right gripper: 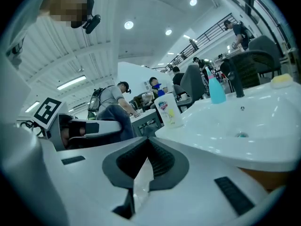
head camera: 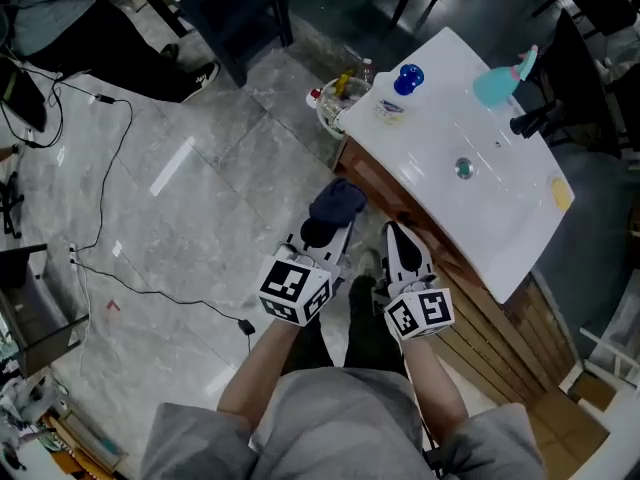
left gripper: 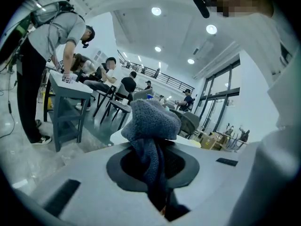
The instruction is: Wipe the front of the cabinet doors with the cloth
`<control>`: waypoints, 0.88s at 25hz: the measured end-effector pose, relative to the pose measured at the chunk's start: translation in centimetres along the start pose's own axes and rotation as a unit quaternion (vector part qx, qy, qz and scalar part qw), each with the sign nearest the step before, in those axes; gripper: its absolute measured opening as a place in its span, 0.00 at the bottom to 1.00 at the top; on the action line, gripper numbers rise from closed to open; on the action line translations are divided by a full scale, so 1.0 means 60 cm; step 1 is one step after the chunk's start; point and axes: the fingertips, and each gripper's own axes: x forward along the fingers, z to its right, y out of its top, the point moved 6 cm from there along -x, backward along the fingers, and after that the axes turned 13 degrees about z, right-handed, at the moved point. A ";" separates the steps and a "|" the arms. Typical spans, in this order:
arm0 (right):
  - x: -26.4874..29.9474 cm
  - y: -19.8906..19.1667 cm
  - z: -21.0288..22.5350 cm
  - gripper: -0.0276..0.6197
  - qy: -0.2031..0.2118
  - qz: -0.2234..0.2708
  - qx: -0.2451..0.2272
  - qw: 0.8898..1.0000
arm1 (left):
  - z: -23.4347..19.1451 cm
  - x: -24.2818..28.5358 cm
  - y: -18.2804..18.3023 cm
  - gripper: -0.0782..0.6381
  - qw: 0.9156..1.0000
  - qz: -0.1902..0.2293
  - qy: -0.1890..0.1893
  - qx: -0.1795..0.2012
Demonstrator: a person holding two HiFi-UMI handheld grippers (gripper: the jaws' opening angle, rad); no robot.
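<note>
cloth (head camera: 338,202): dark blue knit, bunched up, held by the left gripper. It sits just in front of the cabinet's near corner, below the counter edge. Cannot tell if it touches the wood.
left gripper (head camera: 327,230): jaws clamped on the cloth. In the left gripper view the fabric runs down between them and bulges out past the tips. It points away from the person, toward the cabinet end.
right gripper (head camera: 398,233): jaws pressed together with nothing between them. It is just beside the left gripper, on the cabinet side and close to the front.
cabinet doors (head camera: 490,330): brown wood front under the white top, to the person's right.
sink top (head camera: 440,133): white and glossy, with the drain (head camera: 463,168) in the basin.
faucet (head camera: 533,120): black, at the far rim.
spray bottle (head camera: 503,80): teal, next to the faucet.
soap bottle (head camera: 405,86): white with a blue cap, at the counter's far-left corner.
sponge (head camera: 562,193): yellow, on the right rim.
basket (head camera: 335,103): on the floor at the cabinet's far end, with bottles inside.
floor (head camera: 200,208): grey stone tiles with black cables (head camera: 110,148) lying across them.
people (left gripper: 66,41): standing and seated at tables in the background.
</note>
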 end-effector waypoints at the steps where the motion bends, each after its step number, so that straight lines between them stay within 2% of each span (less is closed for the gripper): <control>1: -0.005 0.016 -0.002 0.06 -0.001 0.004 -0.003 1.000 | 0.014 0.000 0.015 0.18 1.000 0.003 -0.006 0.007; 8: -0.044 0.136 -0.028 0.06 -0.006 0.040 -0.029 0.999 | 0.106 0.001 0.117 0.18 0.997 0.020 -0.058 0.056; 13: -0.053 0.218 -0.046 0.06 0.002 0.070 -0.053 0.996 | 0.165 0.011 0.170 0.18 0.994 0.023 -0.082 0.072; 17: -0.065 0.242 -0.040 0.06 0.008 0.091 -0.060 0.994 | 0.203 0.015 0.176 0.18 0.991 0.027 -0.099 0.088; 22: -0.081 0.244 -0.049 0.06 0.000 0.100 -0.055 0.994 | 0.208 0.005 0.182 0.18 0.989 0.023 -0.112 0.091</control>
